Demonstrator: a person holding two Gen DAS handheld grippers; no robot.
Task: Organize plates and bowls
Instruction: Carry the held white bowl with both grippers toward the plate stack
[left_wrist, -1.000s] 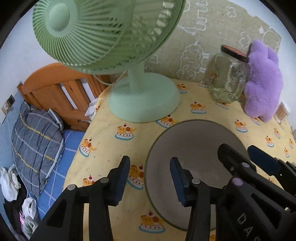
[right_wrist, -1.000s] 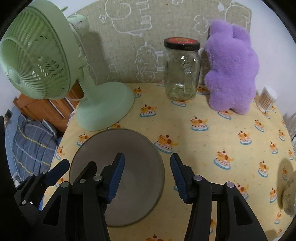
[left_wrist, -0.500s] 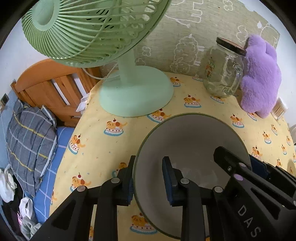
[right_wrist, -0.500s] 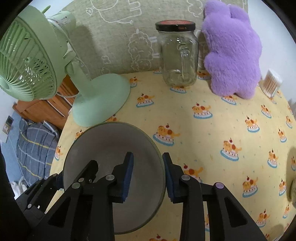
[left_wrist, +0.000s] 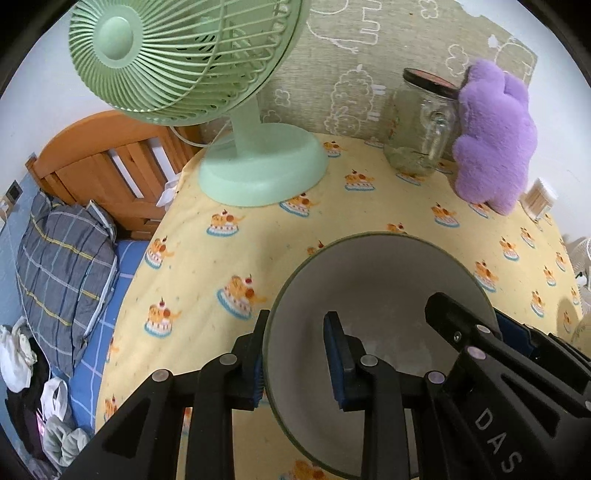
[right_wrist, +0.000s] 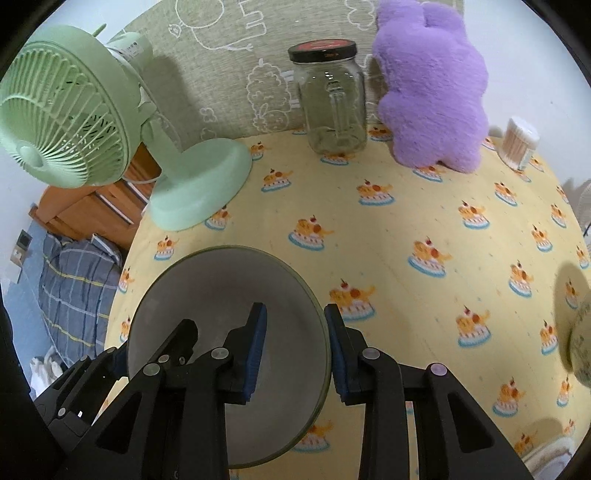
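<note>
— While I have both tools on it, ask what you like.

— Where is the bowl?

— The grey bowl (left_wrist: 384, 280) sits near the front of the table, over the yellow cloth (right_wrist: 388, 229) printed with little cakes. I cannot tell whether its base touches the cloth.

— And your left gripper?

— My left gripper (left_wrist: 297, 363) straddles the bowl's left rim: one blue pad outside the wall, the other inside. The jaws stand a little apart, with a gap showing between the inner pad and the wall, so I cannot say that they pinch it.

— The right one?

— My right gripper (right_wrist: 295, 345) straddles the opposite rim, one pad inside the bowl and one outside — again not fully pressed together, and whether the pads bite I cannot tell. Each tool shows in the other's camera across the bowl.

— What else is on the table?

— A green fan (left_wrist: 177, 55) stands at the back left on its round base. A glass jar (right_wrist: 334, 107) with a black lid stands upright at the back, just beside a purple plush toy (right_wrist: 432, 88). A tub of cotton swabs (right_wrist: 519, 142) is to the right of the toy. Past the table's left edge lie a wooden bed frame (left_wrist: 103, 166) and a checked pillow (left_wrist: 62, 273)
</note>
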